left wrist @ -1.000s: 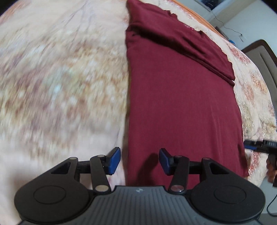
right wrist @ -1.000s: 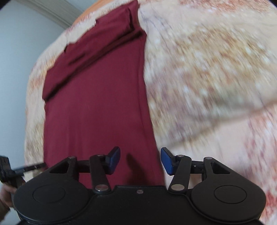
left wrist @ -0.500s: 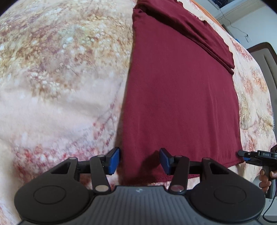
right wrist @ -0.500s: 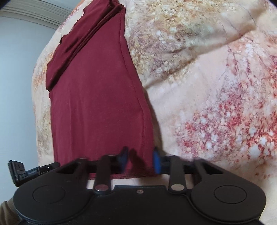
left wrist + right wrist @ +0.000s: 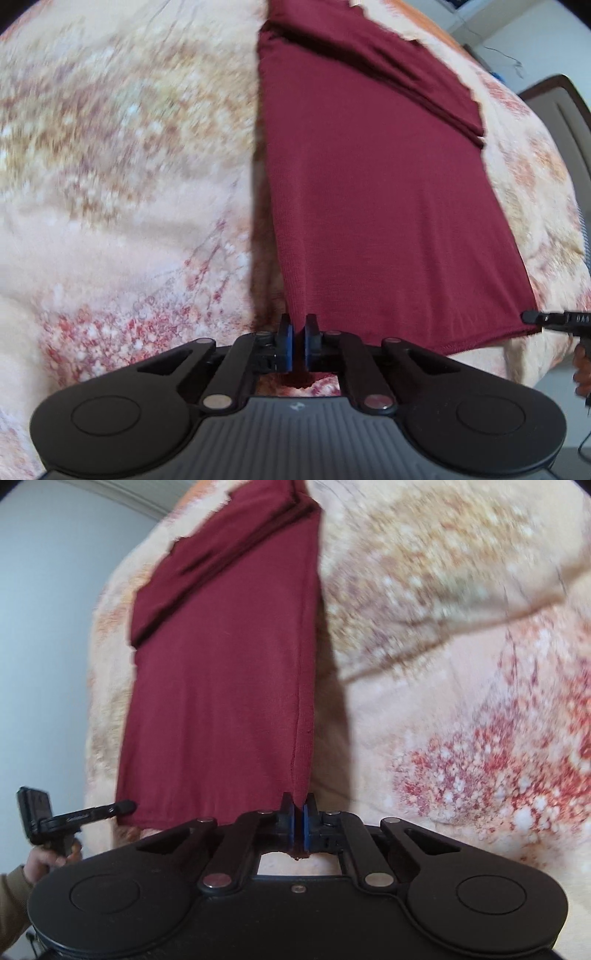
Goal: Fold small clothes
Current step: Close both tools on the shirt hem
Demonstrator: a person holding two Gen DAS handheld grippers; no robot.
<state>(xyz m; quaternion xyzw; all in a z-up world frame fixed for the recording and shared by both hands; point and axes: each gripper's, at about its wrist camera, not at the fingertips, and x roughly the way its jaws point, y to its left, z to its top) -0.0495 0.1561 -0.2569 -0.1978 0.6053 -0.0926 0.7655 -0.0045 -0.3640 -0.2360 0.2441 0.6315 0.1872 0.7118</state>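
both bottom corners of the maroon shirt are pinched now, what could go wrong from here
1. Each gripper, left gripper and right gripper, pinches only a thin bit of the maroon shirt at a bottom corner, so the fabric may slip out when lifted.
2. The folded sleeve lies loose at the far end and could shift or unfold.
3. The fuzzy blanket may drag on the cloth.

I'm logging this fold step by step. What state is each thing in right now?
Left gripper: shut on the near left corner of the maroon garment.
Right gripper: shut on its near right corner.
Maroon garment: spread on the bed, far end already folded over, near corners pinched.
Floral blanket: lying under the garment.
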